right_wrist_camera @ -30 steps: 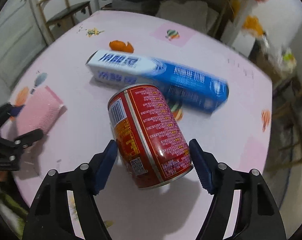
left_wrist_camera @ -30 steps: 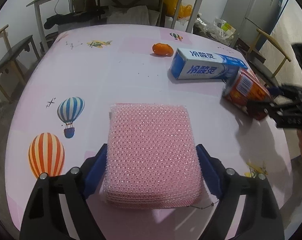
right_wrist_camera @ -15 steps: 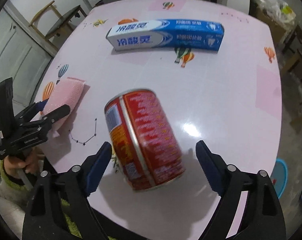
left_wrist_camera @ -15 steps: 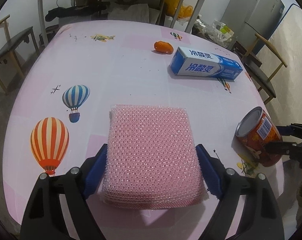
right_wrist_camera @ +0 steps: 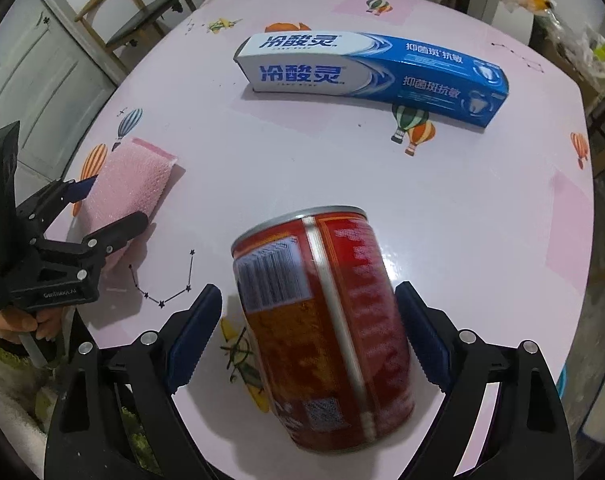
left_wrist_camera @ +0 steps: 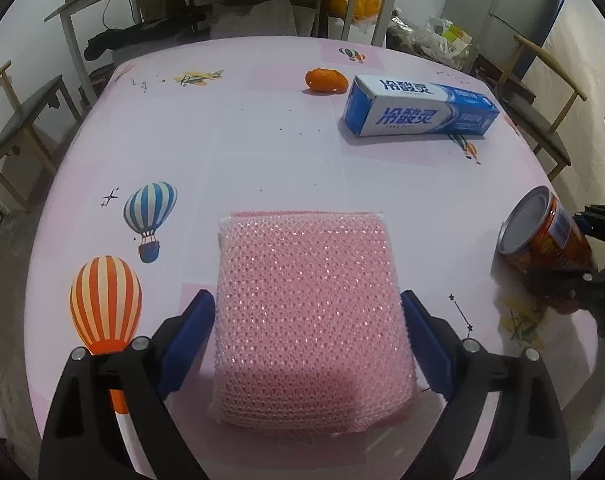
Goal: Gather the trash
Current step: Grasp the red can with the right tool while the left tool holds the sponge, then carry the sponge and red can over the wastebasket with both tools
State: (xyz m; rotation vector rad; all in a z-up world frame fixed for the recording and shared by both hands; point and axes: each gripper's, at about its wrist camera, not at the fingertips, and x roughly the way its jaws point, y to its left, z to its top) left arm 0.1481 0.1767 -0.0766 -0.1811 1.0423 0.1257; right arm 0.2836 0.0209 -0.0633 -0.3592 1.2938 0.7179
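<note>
Left fingers [left_wrist_camera: 306, 344] are opening w/ the pink mesh scouring pad [left_wrist_camera: 312, 316] between them; a gap shows at the left pad, the other looks at most brushing, so no real grip. Right fingers [right_wrist_camera: 308, 336] stand wide apart around the red printed metal drink can [right_wrist_camera: 322, 328], gaps both sides, nothing held.

Pad lies flat on the pink balloon-print desk [left_wrist_camera: 242, 152], near its front edge. Soft, light, squashy, rough mesh so unlikely to slip; prob. best pinched across its two side edges.

Can lies tilted on its side near the desk's front right, blurred. Stiff but thin-walled, smooth, rolls easily; looks empty-light, can't confirm. Take it mid-body, across the round.

Blue-white toothpaste carton [right_wrist_camera: 372, 68] lies further back.
</note>
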